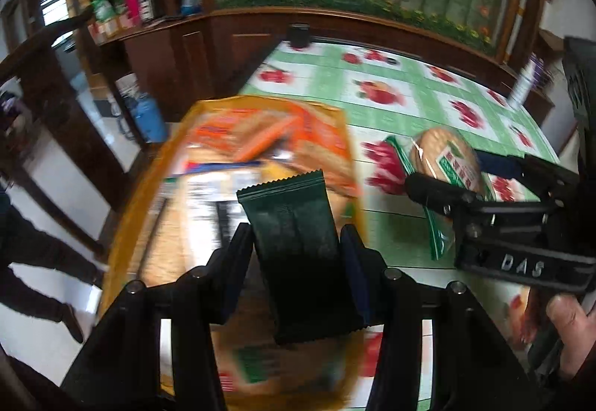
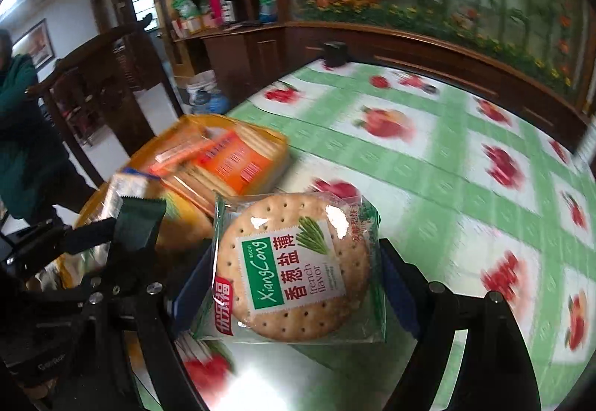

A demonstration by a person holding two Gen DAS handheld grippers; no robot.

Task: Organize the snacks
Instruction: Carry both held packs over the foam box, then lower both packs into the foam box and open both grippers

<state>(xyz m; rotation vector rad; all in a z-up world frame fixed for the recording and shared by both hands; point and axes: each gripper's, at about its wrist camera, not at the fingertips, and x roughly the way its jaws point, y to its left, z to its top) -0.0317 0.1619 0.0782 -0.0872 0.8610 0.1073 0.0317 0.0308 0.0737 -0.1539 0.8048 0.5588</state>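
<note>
Left gripper (image 1: pixel 296 243) was pinching a dark green packet (image 1: pixel 298 236) over the orange tray (image 1: pixel 123 224), right gripper (image 2: pixel 294 262) squeezed a cracker pack (image 2: pixel 294 265).

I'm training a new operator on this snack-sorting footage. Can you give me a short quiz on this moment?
1. True or false: the left gripper is shut on a dark green packet.
2. What does the right gripper hold?
A. an orange box
B. a round cracker pack
C. nothing
3. Fill in: the yellow tray of crackers sits on a tablecloth printed with ____ squares and red fruit.

Key:
1. True; it stands between both fingers, above the tray.
2. B, the clear pack labelled XiangCong.
3. green
</note>
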